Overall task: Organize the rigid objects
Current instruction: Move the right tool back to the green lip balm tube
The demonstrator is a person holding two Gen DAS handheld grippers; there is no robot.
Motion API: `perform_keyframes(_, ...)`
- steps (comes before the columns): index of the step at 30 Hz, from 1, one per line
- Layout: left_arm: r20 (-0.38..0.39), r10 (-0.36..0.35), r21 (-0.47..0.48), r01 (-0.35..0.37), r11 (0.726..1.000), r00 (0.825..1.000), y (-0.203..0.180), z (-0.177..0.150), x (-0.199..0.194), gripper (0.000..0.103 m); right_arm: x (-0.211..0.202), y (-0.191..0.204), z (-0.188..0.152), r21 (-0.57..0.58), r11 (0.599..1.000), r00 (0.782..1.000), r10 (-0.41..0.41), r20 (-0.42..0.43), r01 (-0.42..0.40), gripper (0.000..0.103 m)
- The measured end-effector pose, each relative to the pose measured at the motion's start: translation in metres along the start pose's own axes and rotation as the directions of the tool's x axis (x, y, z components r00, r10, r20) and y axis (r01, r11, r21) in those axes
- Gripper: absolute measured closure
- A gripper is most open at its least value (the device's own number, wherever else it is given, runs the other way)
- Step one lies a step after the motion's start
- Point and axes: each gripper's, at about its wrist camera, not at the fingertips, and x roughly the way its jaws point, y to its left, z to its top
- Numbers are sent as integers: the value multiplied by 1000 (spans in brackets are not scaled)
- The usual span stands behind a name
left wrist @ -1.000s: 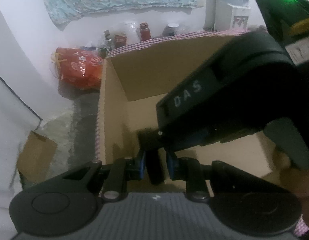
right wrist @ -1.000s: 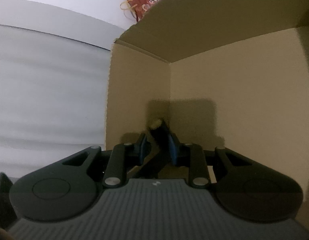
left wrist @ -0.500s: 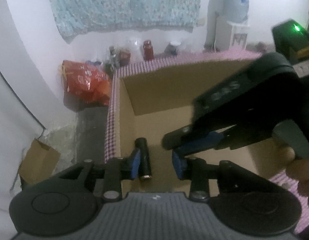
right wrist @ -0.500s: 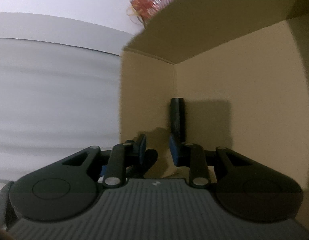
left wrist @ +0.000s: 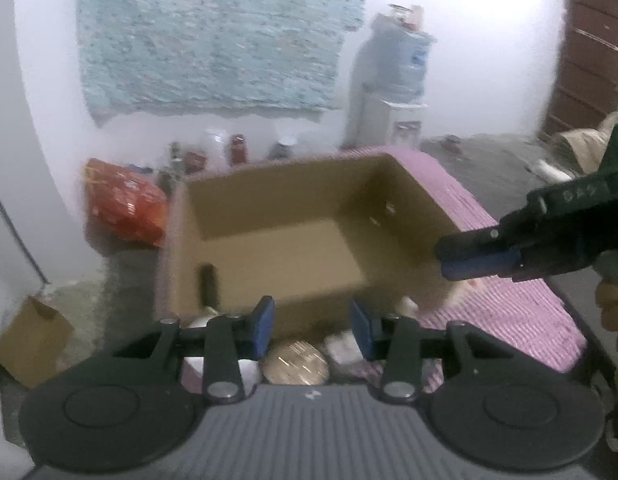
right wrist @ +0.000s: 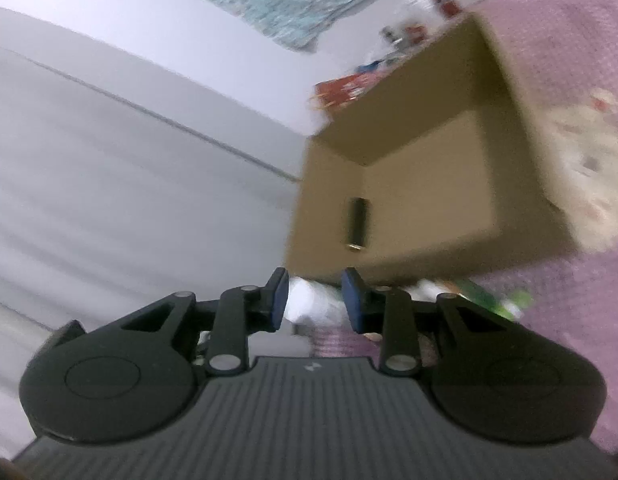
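While the pink checked bed cover (left wrist: 509,312) spreads under everything, the cardboard box (left wrist: 293,216) sits on it as the largest thing in play, open at the top. Both views are blurred, and a second ago each was filled by the inside of the box; now the whole box shows, so both hands have pulled back and up from it. Next in size come the two tools. The left tool (left wrist: 311,326) has just been opening and its blue pads stand apart with nothing between them. The right tool (right wrist: 315,300) has also been opening, by less, and its narrow gap is empty too. Smallest is the dark cylinder (right wrist: 358,224), which was between the jaws a second ago and now lies alone on the box floor, close to the left wall. That item looks stowed. A round gold lid (left wrist: 296,362) and some pale things lie on the bed just in front of the box, probably next to be sorted.
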Motion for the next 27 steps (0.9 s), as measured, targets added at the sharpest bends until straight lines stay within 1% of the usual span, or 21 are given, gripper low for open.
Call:
perform_keyframes(1, -2, -10, 7, 10, 1000, 1000, -7, -7, 2, 60, -10, -9, -13, 4, 1000, 999, -26, 19, 26, 73)
perform_keyframes(5, -39, -68, 35, 70, 997, 997, -38, -37, 18, 60, -16, -45, -59, 47, 992, 990, -122, 69, 119, 73)
perform_keyframes(7, -71, -102, 35, 105, 994, 992, -50, -50, 32, 61, -8, -62, -77, 71, 983, 982, -172, 82, 167, 73)
perform_keyframes(10, -120, -130, 31, 134, 990, 984, -65, -65, 56, 61, 0, -89, -97, 130, 973, 977, -200, 77, 190, 73)
perform_keyframes(12, -143, -126, 37, 133, 990, 982, -72, -69, 70, 61, 9, -104, -103, 161, 969, 978, -199, 63, 187, 73)
perform_keyframes(14, -155, -115, 49, 124, 991, 981, -75, -70, 82, 62, 16, -111, -106, 165, 965, 976, -212, 48, 202, 73)
perform_keyframes(18, -161, -94, 63, 106, 992, 982, -78, -68, 99, 64, 27, -114, -95, 159, 966, 976, -212, 43, 203, 73)
perform_keyframes(27, -240, -88, 61, 105, 993, 967, -88, -69, 139, 66, 56, -127, -78, 175, 959, 974, -227, 9, 222, 72)
